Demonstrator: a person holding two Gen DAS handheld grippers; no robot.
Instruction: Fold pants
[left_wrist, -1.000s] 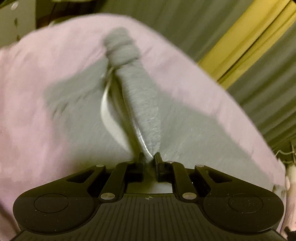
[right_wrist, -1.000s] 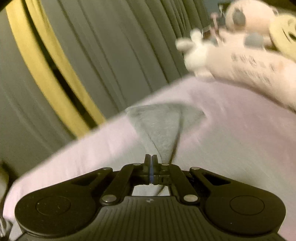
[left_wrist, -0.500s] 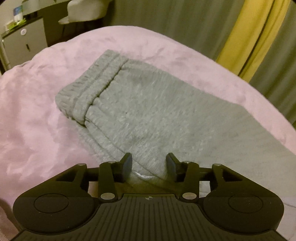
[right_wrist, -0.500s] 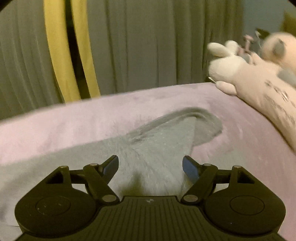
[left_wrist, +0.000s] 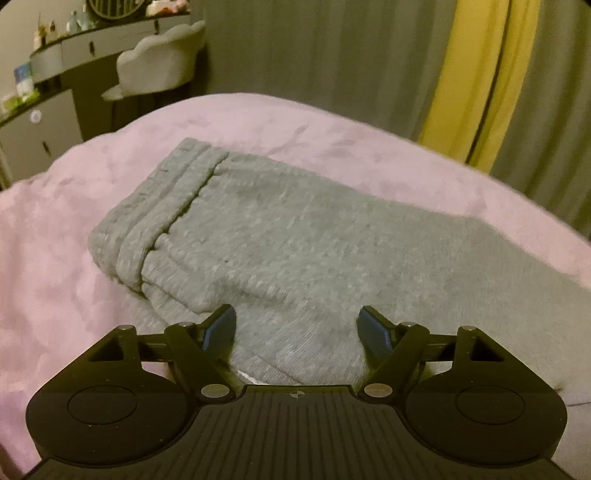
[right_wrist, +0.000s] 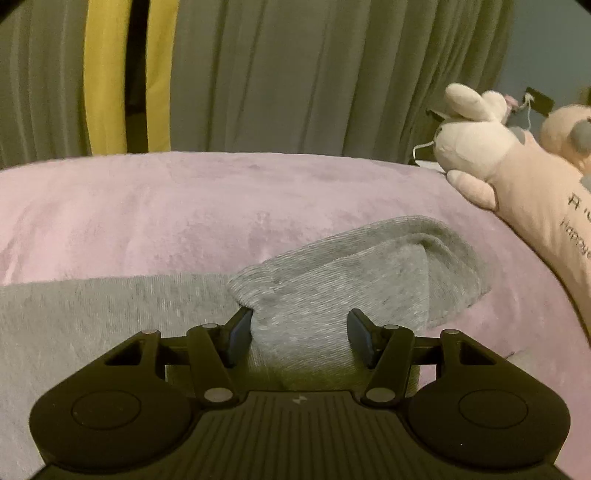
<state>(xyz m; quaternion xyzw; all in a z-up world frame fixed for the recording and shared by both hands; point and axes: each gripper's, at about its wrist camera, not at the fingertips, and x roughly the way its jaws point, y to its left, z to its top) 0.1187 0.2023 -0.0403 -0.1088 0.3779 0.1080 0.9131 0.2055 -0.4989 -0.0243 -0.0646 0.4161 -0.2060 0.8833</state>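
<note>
Pants (left_wrist: 295, 236) grey, folded lengthwise, flat

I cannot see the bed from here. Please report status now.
Left tool opening, right tool closing, gray pants between both, not pinched. Pants lie folded on pink blanket. Plush toys beside, not blocking.

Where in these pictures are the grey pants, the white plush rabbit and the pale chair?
grey pants (left_wrist: 314, 236), left wrist view, on the flat cloth below the waistband.
white plush rabbit (right_wrist: 472, 144), right wrist view, on its head.
pale chair (left_wrist: 162, 62), left wrist view, on its backrest.
</note>
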